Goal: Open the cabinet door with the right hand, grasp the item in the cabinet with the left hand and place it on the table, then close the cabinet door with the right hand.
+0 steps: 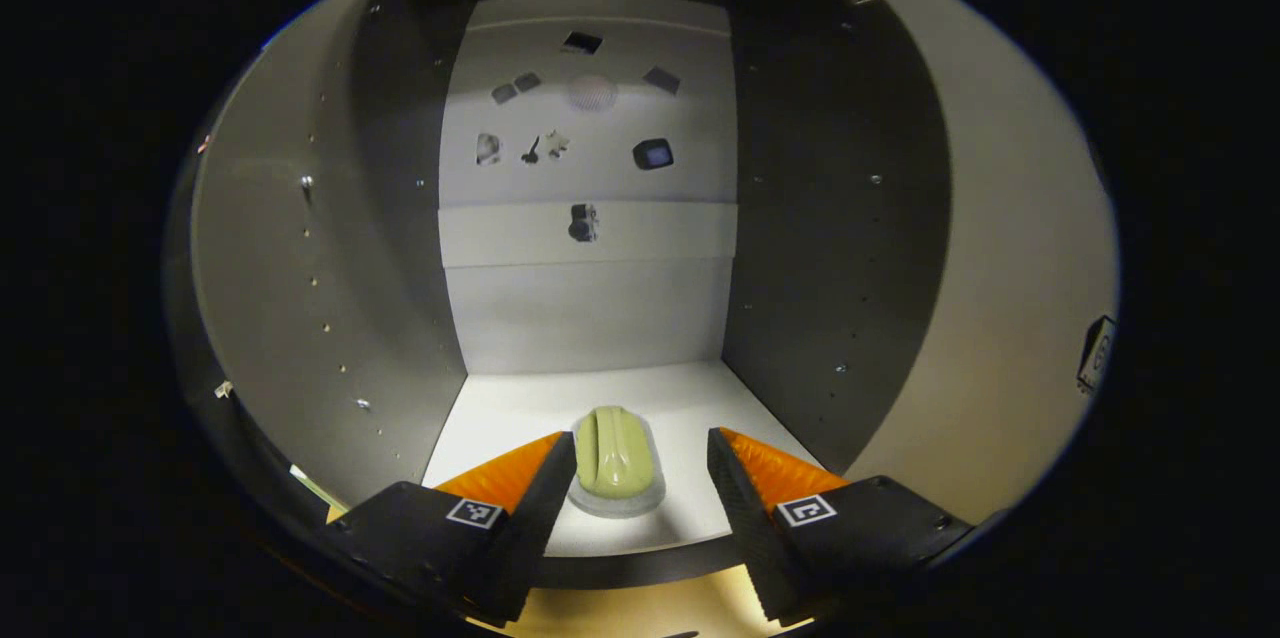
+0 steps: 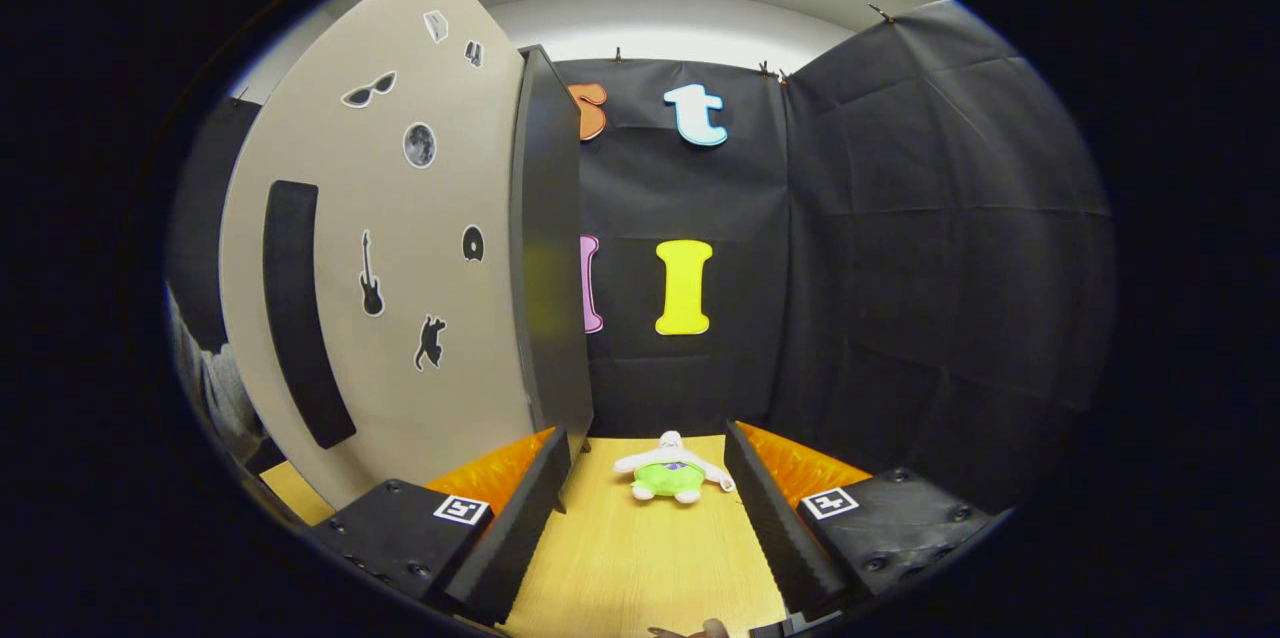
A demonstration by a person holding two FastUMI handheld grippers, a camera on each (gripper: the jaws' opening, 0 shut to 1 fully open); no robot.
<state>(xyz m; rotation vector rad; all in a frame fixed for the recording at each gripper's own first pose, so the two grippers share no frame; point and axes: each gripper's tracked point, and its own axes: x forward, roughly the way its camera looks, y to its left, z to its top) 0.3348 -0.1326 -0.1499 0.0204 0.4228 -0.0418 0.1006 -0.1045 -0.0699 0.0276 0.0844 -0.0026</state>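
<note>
Closest to us in the left gripper view, the left gripper (image 1: 640, 478) has its fingers spread wide apart, holding nothing, with a small pale green item (image 1: 615, 453) lying between and just beyond them on the white cabinet floor (image 1: 500, 408), near the front edge. The item looks like a rounded, ridged lump in a clear wrapper or shallow tray; we judge it light and somewhat soft, and the glossy covering may be slippery, so a gentle squeeze across its narrow sides seems the sensible hold. Behind it the cabinet (image 1: 860, 248) is open, with dark side walls dotted with shelf-pin holes and a pale back panel carrying small stickers. In the right gripper view, the right gripper (image 2: 645, 498) also has its fingers parted and empty, hovering over the wooden desk (image 2: 620, 568). Just left of it stands the open cabinet door (image 2: 400, 268), pale with a long dark handle (image 2: 300, 308) and small stickers. Farther along the desk lies a plush toy (image 2: 670, 473), green and white, and beyond that hangs the booth's black cloth wall (image 2: 900, 268).
</note>
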